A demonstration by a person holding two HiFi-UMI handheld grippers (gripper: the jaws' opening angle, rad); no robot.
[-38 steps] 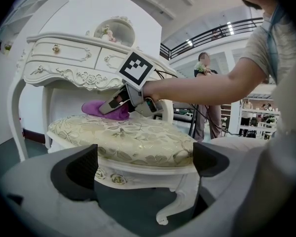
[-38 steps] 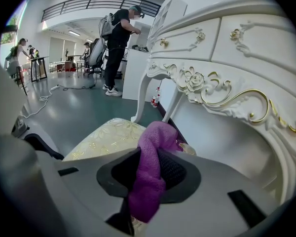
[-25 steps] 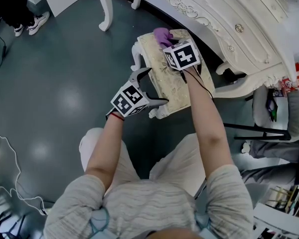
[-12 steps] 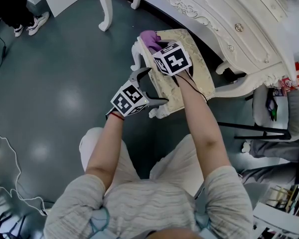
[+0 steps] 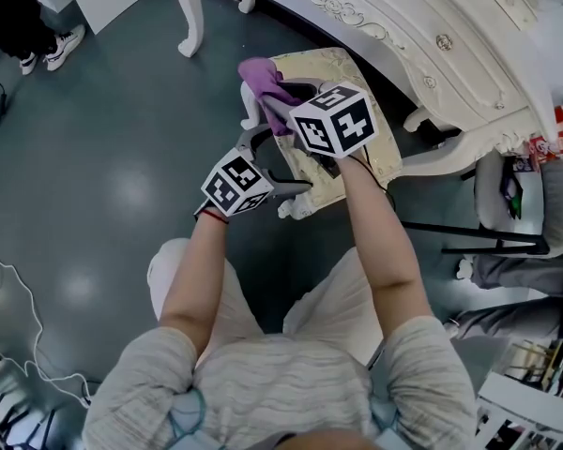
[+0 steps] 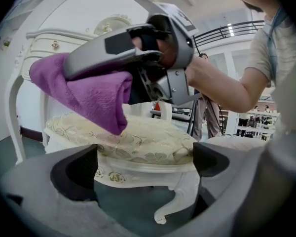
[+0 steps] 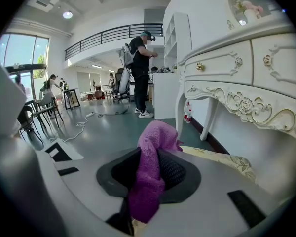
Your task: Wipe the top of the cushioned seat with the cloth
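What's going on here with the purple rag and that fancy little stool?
A person is working two handheld grippers. The right gripper is shut on the purple cloth and holds it at one corner of the cushioned seat. The left gripper is open and empty, hovering by the seat's near edge. Whether the cloth touches the cushion is hard to tell.

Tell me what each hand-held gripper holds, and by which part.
The right hand-held gripper is shut on the purple fuzzy cloth, pinching a bunched fold, loose end sticking out ahead. The left hand-held gripper is open, holding nothing.
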